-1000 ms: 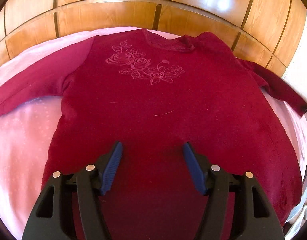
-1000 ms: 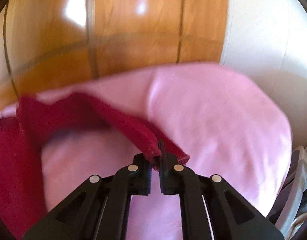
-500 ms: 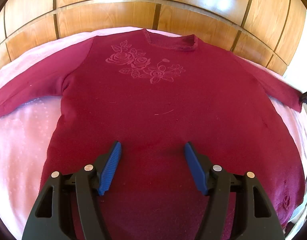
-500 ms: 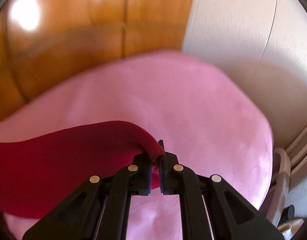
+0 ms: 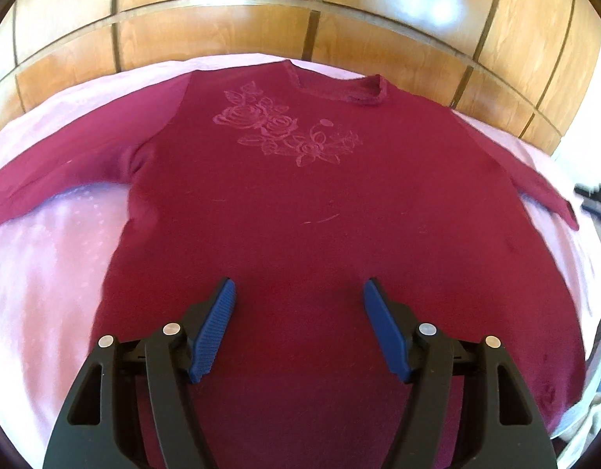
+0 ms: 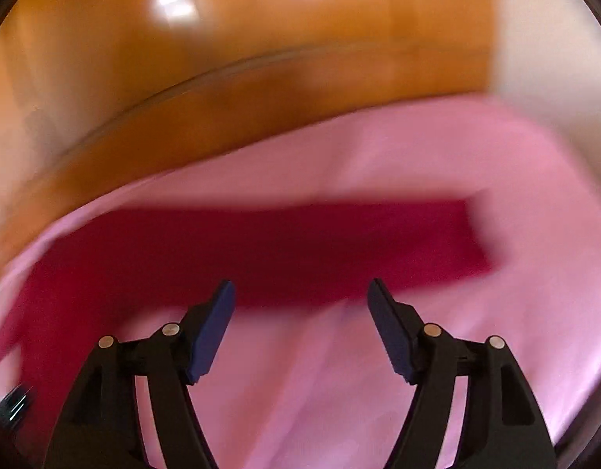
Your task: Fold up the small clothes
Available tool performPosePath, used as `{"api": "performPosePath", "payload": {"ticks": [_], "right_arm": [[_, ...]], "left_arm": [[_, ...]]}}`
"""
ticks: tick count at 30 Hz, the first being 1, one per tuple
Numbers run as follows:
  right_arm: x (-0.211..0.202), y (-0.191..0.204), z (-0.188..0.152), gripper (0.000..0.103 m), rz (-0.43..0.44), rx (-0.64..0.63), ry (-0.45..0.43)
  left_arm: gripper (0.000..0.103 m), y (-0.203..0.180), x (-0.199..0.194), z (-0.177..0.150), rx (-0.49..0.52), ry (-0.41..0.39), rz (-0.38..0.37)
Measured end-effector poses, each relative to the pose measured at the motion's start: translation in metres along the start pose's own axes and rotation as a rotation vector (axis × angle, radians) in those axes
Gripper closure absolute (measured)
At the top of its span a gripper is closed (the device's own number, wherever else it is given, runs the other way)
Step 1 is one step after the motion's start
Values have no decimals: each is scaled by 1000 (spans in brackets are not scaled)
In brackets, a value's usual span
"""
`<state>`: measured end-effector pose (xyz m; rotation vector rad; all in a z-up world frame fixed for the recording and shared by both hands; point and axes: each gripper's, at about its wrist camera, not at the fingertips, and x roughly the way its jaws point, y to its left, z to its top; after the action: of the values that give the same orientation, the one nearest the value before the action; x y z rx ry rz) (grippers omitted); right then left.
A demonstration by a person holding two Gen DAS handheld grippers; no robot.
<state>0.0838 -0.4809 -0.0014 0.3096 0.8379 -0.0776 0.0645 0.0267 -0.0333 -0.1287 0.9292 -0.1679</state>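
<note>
Left wrist view, maroon rose-embroidered sweater (image 5: pixel 320 211) flat, sleeves spread, both hand-held grippers released, right sleeve (image 6: pixel 284 250) seemingly straight.

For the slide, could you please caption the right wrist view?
Right gripper, its jaws just opened and empty, above the maroon sleeve lying flat on the pink sheet.

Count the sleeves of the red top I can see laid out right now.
2. The left sleeve stretches across the pink sheet toward the left edge; the right sleeve runs out to the right, its cuff near the bed's edge. None looks hidden.
</note>
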Motion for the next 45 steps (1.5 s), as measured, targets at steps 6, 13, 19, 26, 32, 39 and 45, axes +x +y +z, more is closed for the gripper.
{"api": "performPosePath", "payload": {"ticks": [6,13,19,26,32,39,45], "right_arm": [[1,77,-95,55,226,-126,258],[-12,92,-142,63,265,-158,312],[-11,94,-145,95,257,-197,331],[-42,103,-167,97,255,-257,329],[-35,95,-176,83,227,-197,361],[-46,127,-128,34,195,-224,155],[1,173,-111,30,197,-174,116]], "left_arm": [[36,22,-40,-23,-25,-34,51],[36,57,-79,-66,-46,-7,114],[91,63,-81,-88,-31,28,76],[96,78,-87,-89,5,54,75],[95,69,-101,-82,58,43,102],[87,49,-114,-51,32,-82,32],[53,34,-74,-23,-14,-65,16]]}}
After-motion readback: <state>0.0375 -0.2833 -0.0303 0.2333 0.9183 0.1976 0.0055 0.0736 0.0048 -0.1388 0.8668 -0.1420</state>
